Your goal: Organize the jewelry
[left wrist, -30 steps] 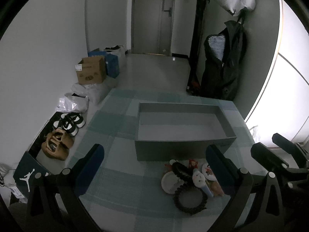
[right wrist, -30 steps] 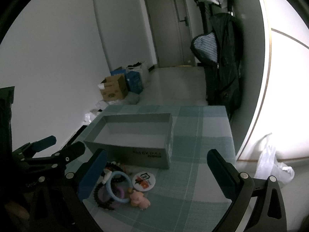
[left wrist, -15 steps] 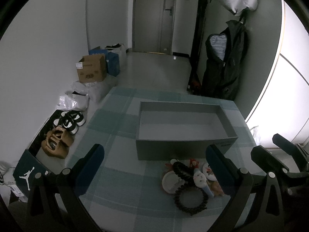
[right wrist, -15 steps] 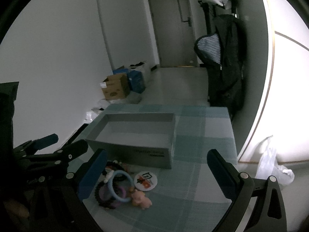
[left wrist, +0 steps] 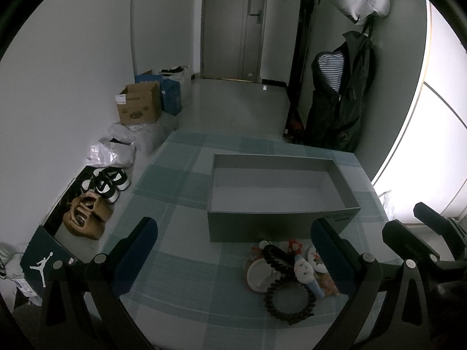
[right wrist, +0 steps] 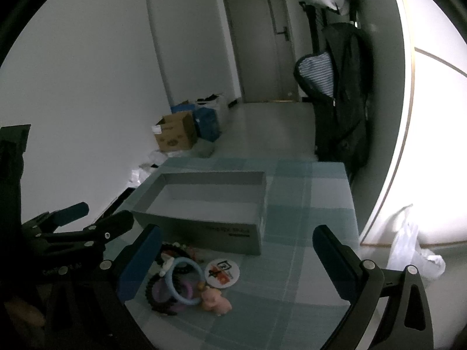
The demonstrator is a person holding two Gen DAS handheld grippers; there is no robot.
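An empty grey open box (left wrist: 280,195) stands on the checked tablecloth; it also shows in the right wrist view (right wrist: 204,207). A pile of jewelry lies in front of it: a black beaded bracelet (left wrist: 289,300), a white round badge (left wrist: 259,274), a blue ring (right wrist: 182,281), a round printed badge (right wrist: 221,271) and a pink figure (right wrist: 216,302). My left gripper (left wrist: 233,256) is open and empty above the table, left of the pile. My right gripper (right wrist: 236,262) is open and empty above the pile.
The table edge (left wrist: 140,175) drops to the floor on the left, with shoes (left wrist: 102,183) and cardboard boxes (left wrist: 140,105) below. A dark coat (left wrist: 338,102) hangs beyond the table's far right. A plastic bag (right wrist: 408,250) lies at the right.
Both grippers have drifted slightly, so the box and pile sit a little lower in the views. Nothing was picked up; both stay open.
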